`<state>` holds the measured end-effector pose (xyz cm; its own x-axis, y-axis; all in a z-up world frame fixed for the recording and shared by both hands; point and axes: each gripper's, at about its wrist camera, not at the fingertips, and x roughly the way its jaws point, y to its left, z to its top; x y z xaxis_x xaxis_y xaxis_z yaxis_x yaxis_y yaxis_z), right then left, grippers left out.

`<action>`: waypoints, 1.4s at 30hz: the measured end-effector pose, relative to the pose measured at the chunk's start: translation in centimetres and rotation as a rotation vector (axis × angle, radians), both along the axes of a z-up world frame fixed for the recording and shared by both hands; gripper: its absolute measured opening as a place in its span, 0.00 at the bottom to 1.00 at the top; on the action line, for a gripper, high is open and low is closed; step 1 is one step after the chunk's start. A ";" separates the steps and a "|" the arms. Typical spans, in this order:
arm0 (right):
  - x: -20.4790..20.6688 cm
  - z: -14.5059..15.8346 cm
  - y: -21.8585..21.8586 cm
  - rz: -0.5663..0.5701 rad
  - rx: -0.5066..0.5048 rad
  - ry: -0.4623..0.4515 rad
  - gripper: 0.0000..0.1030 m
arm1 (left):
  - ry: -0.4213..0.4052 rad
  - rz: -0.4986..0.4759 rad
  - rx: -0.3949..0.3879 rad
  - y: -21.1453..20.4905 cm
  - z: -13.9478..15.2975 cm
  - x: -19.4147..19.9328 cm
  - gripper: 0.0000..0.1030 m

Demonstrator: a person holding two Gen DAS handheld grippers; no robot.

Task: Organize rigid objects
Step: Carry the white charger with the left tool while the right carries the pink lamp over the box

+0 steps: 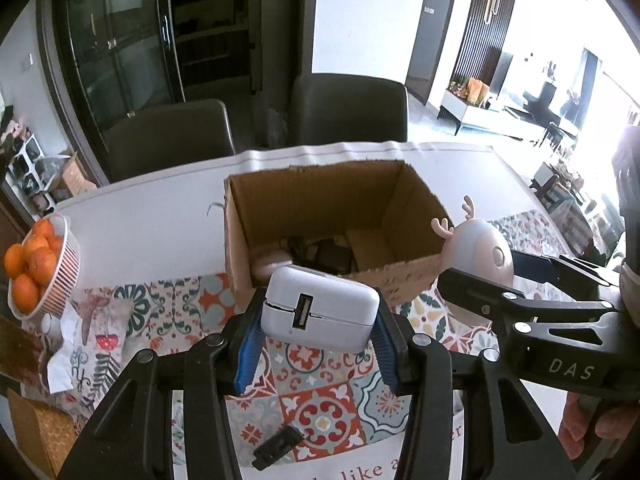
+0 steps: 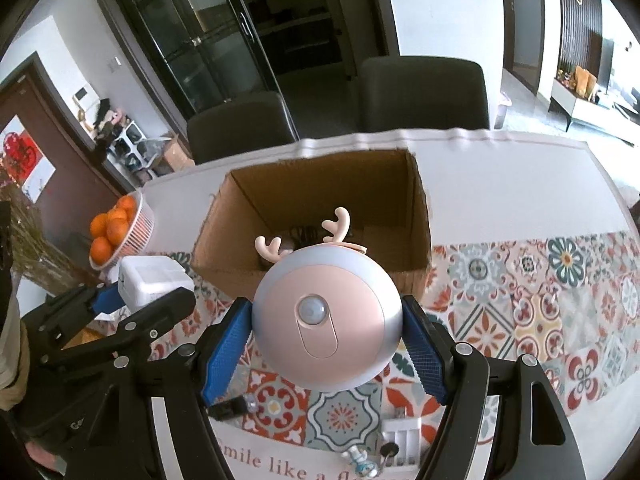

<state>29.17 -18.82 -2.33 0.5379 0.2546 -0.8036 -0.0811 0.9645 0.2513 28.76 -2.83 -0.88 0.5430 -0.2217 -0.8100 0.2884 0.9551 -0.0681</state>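
At the far left of the table stood a white basket [image 1: 60, 280] full of oranges [image 1: 30, 264], on the edge of the patterned tablecloth [image 1: 320, 400]. Next to the right, the left gripper [image 1: 318, 340] held a white USB charger [image 1: 320, 306] between its blue pads [image 1: 248, 356], the fingers closed tightly on both sides of it, with the USB port facing the camera. The charger was lifted above the cloth, just in front of the near wall of the open cardboard box [image 1: 320, 216]. Inside the box some dark things lay on the bottom, but I could not tell what they were. A small black object [image 1: 278, 446] lay on the cloth under the gripper. Further right, the right gripper [image 2: 326, 344] was closed on a round pink and grey device with antlers [image 2: 326, 316], its pads [image 2: 424, 356] pressing the two sides. This device was also raised, just before the front edge of the box.
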 end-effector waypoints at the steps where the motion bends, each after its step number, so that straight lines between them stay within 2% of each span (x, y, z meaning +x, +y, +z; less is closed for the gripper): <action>1: 0.2 0.2 0.0 0.000 0.000 -0.004 0.72 | -0.004 0.000 0.001 0.0 0.2 0.1 0.46; 8: 2.1 1.5 -0.1 0.002 0.003 -0.017 0.72 | -0.016 0.008 0.007 -0.2 1.3 1.8 0.46; 19: 5.8 1.8 0.1 0.013 -0.020 -0.003 0.72 | 0.015 0.024 0.035 -0.2 1.0 5.6 0.46; 31: 9.1 -0.5 0.5 0.042 -0.069 0.080 0.72 | 0.068 0.041 0.079 -0.4 -1.4 8.5 0.46; 42: 9.8 -3.3 0.3 0.046 -0.077 0.140 0.72 | 0.129 0.049 0.080 -0.7 -4.2 9.9 0.46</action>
<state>39.01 -18.56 -5.68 0.4088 0.2114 -0.8878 -0.0952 0.9774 0.1889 38.66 -3.54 -5.11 0.4415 -0.1298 -0.8878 0.2354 0.9716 -0.0250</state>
